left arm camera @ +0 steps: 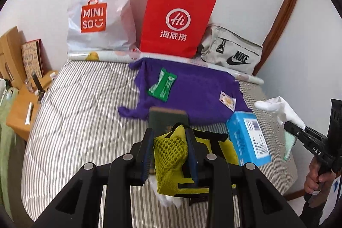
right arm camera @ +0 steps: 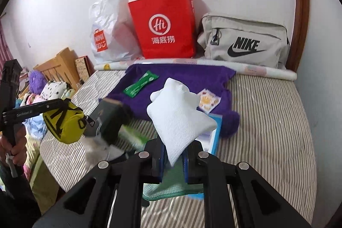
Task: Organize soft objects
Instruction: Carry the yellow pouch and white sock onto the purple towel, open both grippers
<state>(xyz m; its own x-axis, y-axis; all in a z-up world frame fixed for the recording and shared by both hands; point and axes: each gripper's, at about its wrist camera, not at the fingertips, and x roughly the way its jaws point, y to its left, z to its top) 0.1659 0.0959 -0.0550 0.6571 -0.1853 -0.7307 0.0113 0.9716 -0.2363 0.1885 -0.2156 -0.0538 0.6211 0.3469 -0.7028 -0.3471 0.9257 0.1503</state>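
My left gripper [left arm camera: 170, 142] is shut on a yellow mesh pouch [left arm camera: 171, 155] and holds it above the striped bed [left arm camera: 85, 121]; the pouch also shows in the right wrist view [right arm camera: 64, 123]. My right gripper [right arm camera: 174, 155] is shut on a white cloth [right arm camera: 177, 114], with a green cloth [right arm camera: 171, 191] hanging below it. The white cloth also shows in the left wrist view [left arm camera: 280, 108]. A purple cloth [left arm camera: 192, 89] lies spread on the bed, with a green packet [left arm camera: 163, 84] and a small patterned packet [left arm camera: 227, 100] on it. A dark green booklet [left arm camera: 168, 119] is blurred beyond the pouch.
A white MINISO bag [left arm camera: 100, 14], a red paper bag [left arm camera: 177, 18] and a grey Nike bag [left arm camera: 233, 50] stand along the wall. A blue box [left arm camera: 248, 138] lies on the bed's right side. Wooden furniture [left arm camera: 21, 104] stands left of the bed.
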